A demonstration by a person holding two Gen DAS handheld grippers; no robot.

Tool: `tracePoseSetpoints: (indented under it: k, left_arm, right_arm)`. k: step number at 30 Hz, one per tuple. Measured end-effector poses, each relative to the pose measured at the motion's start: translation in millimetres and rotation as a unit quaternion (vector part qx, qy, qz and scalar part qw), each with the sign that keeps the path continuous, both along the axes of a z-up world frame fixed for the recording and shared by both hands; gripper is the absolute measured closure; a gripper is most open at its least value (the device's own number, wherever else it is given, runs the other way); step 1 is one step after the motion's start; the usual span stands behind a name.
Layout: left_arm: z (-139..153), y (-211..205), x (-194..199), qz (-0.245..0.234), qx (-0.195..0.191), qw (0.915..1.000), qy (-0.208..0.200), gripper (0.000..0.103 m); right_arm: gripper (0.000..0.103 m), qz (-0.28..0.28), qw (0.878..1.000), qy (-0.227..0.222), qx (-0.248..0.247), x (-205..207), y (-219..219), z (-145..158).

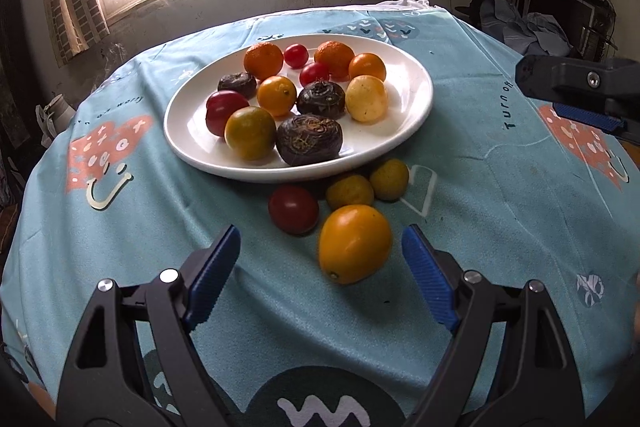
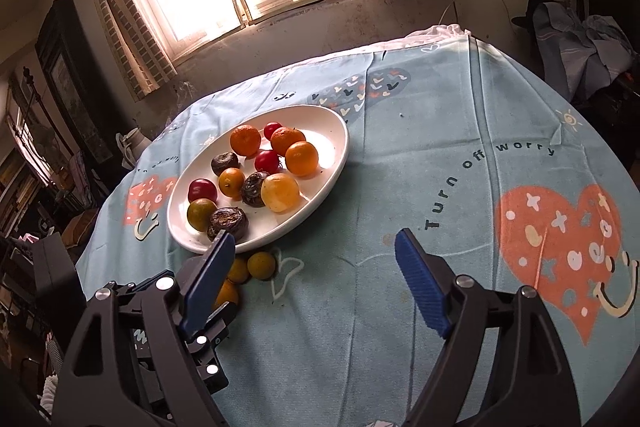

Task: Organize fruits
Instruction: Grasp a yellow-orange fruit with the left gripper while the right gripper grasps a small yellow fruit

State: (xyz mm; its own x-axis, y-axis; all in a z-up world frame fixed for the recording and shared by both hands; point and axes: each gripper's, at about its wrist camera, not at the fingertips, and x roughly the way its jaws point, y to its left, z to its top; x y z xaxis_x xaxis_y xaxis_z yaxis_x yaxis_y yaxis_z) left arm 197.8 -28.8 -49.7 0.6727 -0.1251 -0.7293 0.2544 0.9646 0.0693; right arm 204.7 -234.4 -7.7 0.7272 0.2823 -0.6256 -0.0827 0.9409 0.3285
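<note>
The orange tomato [image 1: 354, 243] lay on the tabletop [image 1: 500, 187] just before the plate [image 1: 416, 115], ahead of your left tool [image 1: 321, 259], spread wide. You needed to center it, then close gently. Your right tool [image 2: 315, 263] hung spread, empty.

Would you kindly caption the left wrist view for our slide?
Open left tongs approach an orange tomato lying before the fruit-filled white plate.
</note>
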Motion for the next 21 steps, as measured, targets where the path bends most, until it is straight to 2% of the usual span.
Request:
tracePoseSetpoints:
  k: [7, 11, 14, 18, 20, 21]
  left_arm:
    - [-5.6, 1.0, 5.7, -0.003, -0.015, 0.9997, 0.021, 0.019]
    - [-9.6, 1.9, 10.4, -0.013, -0.031, 0.9986, 0.040, 0.040]
    - [-11.2, 2.3, 12.3, -0.018, -0.043, 0.9978, 0.048, 0.044]
    - [-4.9, 6.1, 7.8, -0.019, -0.051, 0.9977, 0.040, 0.064]
    - [1.3, 13.3, 4.7, -0.005, -0.053, 0.9980, 0.034, 0.064]
    - [4.2, 16.7, 2.4, 0.005, -0.044, 0.9987, 0.026, 0.064]
  right_arm:
    - [0.020, -0.001, 1.000, 0.001, 0.002, 0.4, -1.0, -0.2]
    - [0.021, 0.000, 1.000, 0.004, 0.001, 1.1, -1.1, -1.2]
    - [0.021, 0.004, 1.000, 0.014, 0.003, 4.1, -1.0, -5.4]
    - [0.021, 0.019, 1.000, 0.021, -0.002, 7.8, 4.3, -13.0]
    - [0.025, 0.039, 0.999, 0.017, -0.012, 7.7, 12.3, -15.6]
    - [0.030, 0.052, 0.998, 0.016, -0.022, 7.7, 18.9, -17.8]
